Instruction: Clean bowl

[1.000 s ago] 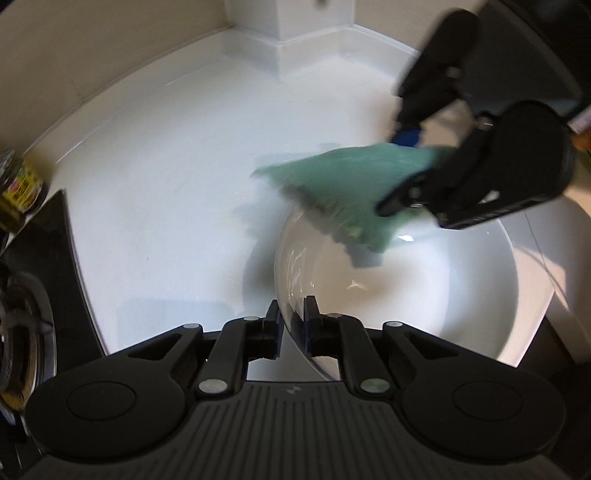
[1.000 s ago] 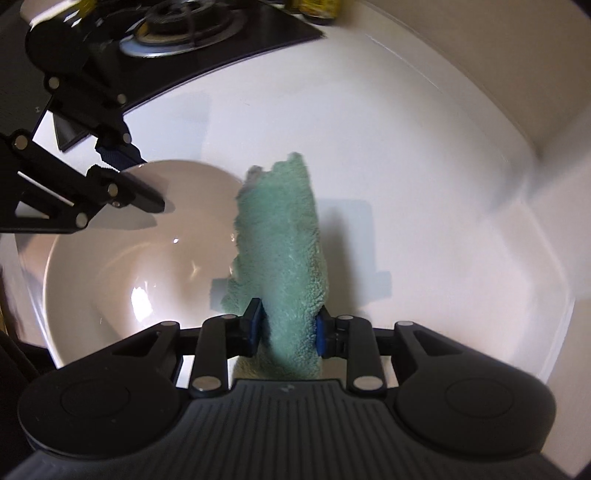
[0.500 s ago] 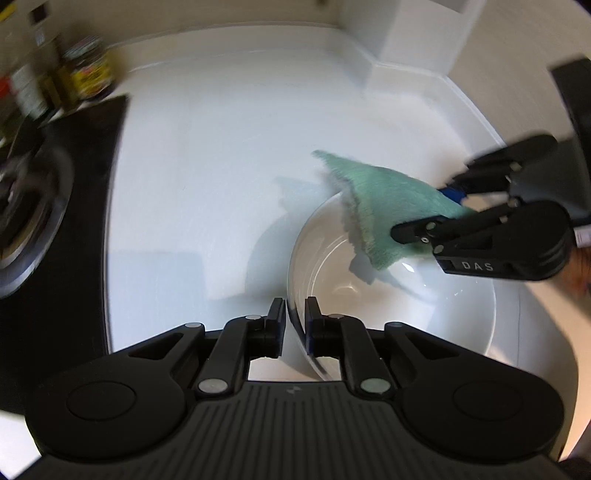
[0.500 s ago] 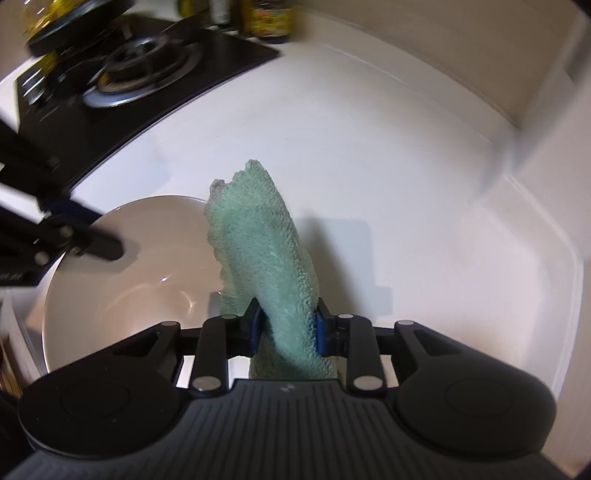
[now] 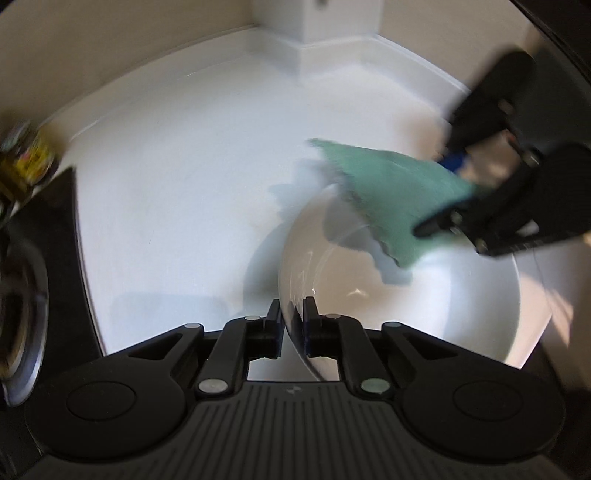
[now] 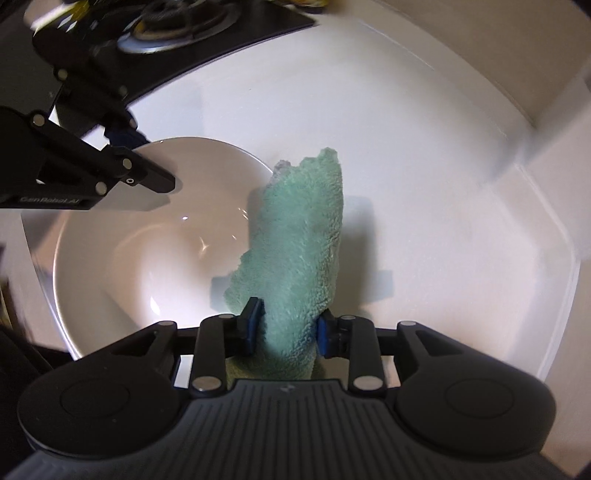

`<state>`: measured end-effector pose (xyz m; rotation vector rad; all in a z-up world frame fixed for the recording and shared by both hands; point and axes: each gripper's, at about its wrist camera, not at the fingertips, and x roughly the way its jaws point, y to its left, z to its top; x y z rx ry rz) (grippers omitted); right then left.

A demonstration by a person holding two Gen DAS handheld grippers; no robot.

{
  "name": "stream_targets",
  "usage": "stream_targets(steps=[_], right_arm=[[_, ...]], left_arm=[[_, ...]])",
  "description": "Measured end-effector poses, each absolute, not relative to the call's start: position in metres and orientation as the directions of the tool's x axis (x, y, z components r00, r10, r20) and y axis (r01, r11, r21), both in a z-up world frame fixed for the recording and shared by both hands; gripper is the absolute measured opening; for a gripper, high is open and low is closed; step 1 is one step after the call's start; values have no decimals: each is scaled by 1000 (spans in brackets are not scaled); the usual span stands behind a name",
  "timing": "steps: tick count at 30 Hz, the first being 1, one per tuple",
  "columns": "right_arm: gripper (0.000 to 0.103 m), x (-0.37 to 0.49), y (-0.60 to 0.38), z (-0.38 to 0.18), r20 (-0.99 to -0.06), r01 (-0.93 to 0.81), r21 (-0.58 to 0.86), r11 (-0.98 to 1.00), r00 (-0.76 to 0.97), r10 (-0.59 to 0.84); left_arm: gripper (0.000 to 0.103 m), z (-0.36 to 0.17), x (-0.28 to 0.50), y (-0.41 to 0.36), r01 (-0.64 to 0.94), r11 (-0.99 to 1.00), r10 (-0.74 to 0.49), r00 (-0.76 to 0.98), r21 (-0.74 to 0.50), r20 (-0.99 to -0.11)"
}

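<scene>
A white bowl sits on the white counter. My left gripper is shut on the bowl's near rim. In the right wrist view the bowl is at the left, with my left gripper on its far rim. My right gripper is shut on a green terry cloth, which reaches forward over the bowl's right rim. In the left wrist view the cloth hangs over the bowl's far side from my right gripper.
A black gas stove with a burner lies beyond the bowl, also at the far left in the left wrist view. Jars stand by the stove. The counter ends at a cream wall and a corner column.
Both grippers swung back and forth with bowl and cloth. The cloth tip now lies over the bowl's rim, and the grips are unchanged.
</scene>
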<state>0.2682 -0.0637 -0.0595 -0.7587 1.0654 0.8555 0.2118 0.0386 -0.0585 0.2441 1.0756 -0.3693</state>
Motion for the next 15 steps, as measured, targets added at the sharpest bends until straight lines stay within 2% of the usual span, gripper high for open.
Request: stream_targets(steps=[3, 6, 11, 15], right_arm=[[26, 275, -46, -60, -944, -899, -161, 406, 260, 201], [27, 278, -31, -62, -940, -912, -186, 367, 274, 205], [25, 287, -35, -62, -932, -873, -129, 471, 269, 244], [25, 286, -46, -63, -919, -816, -94, 570, 291, 266]], left_arm=[[10, -57, 211, 35, 434, 901, -174, 418, 28, -892], [10, -56, 212, 39, 392, 920, -175, 420, 4, -890], [16, -51, 206, 51, 168, 978, -183, 399, -124, -899], [17, -46, 195, 45, 114, 985, -165, 403, -129, -900]])
